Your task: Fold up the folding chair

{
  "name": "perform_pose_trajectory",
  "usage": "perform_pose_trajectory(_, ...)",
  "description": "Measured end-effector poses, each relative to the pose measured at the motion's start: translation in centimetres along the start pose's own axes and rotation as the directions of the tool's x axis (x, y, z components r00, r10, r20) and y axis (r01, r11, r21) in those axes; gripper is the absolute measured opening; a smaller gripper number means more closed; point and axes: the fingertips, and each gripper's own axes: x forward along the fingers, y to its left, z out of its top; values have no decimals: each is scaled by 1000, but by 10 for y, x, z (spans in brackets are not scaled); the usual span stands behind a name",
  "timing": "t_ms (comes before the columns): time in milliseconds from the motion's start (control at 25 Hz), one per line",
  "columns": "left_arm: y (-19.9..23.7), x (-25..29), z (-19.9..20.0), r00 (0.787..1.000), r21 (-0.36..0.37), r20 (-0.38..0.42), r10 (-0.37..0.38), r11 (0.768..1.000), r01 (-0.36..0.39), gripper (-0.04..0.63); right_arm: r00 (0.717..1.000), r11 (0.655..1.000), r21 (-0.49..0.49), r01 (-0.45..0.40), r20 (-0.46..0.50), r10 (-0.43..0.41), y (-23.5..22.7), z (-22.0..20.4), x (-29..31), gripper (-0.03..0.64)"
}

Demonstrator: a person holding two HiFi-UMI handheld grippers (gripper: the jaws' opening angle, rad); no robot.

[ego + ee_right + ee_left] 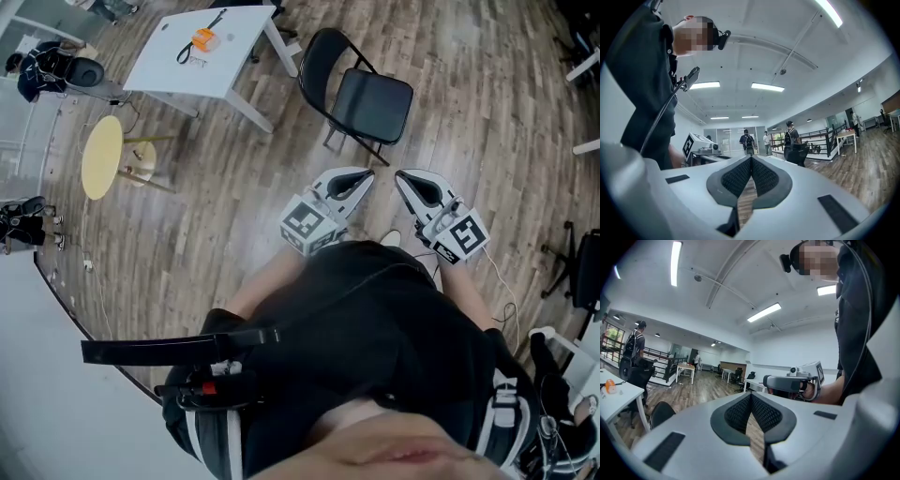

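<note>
The black folding chair (361, 98) stands unfolded on the wooden floor, a short way ahead of both grippers. In the head view my left gripper (365, 175) and right gripper (401, 176) are held side by side in front of my body, tips toward the chair and apart from it. Both are shut with nothing between the pads. In the left gripper view the left gripper (751, 397) shows shut jaws, with the chair's back (661, 413) at the lower left and the right gripper (792, 382) off to the right. The right gripper view shows the right gripper (751, 160) shut, and the left gripper (699, 146) beside it.
A white table (178, 66) carrying an orange object (204, 39) stands beyond the chair to the left. A yellow round stool (101, 155) is at the left. Office chairs (581, 272) stand by the right edge. Several people (747, 140) stand far off.
</note>
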Motion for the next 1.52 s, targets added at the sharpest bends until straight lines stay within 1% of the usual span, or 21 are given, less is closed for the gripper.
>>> perform_pose_trajectory(160,-4,12,-6,1000,10,-20,10,1000,-10,5,1000,1000,7,1,-14,-1,-10,-6,-8,9)
perform_pose_trajectory(280,-6,22,-4,1000,1,-8,21,1000,-21,5,1000,1000,20,-1,-3,2,-19,-5,-13,9)
perform_pose_trajectory(440,-5,38,-4,998,1,-8,54,999,-54,5,1000,1000,15,-15,1,15,-31,-6,-22,9)
perform_pose_trajectory(680,-8,59,-4,994,43,-16,112,993,-111,5,1000,1000,-7,-20,-1,20,-52,-7,-37,9)
perform_pose_trajectory(800,-4,65,-4,991,38,-15,133,991,-132,5,999,999,-28,-40,-16,40,-58,-9,-37,9)
perform_pose_trajectory(880,2,67,-6,989,26,-17,146,989,-145,5,999,999,-20,-43,-20,42,-64,-12,-32,11)
perform_pose_trajectory(1000,16,64,-9,989,14,-26,148,989,-148,5,999,999,-6,-37,-20,37,-69,-15,-21,11)
perform_pose_trajectory(1120,39,61,-9,990,14,-25,136,991,-136,5,999,999,-6,-31,-29,31,-74,-19,0,10)
perform_pose_trajectory(1280,76,55,-5,995,9,-15,98,995,-98,5,999,1000,0,-5,-37,5,-84,-22,37,9)
perform_pose_trajectory(1520,138,42,12,999,22,-5,37,999,-37,5,998,999,3,40,-39,-40,-97,-18,103,9)
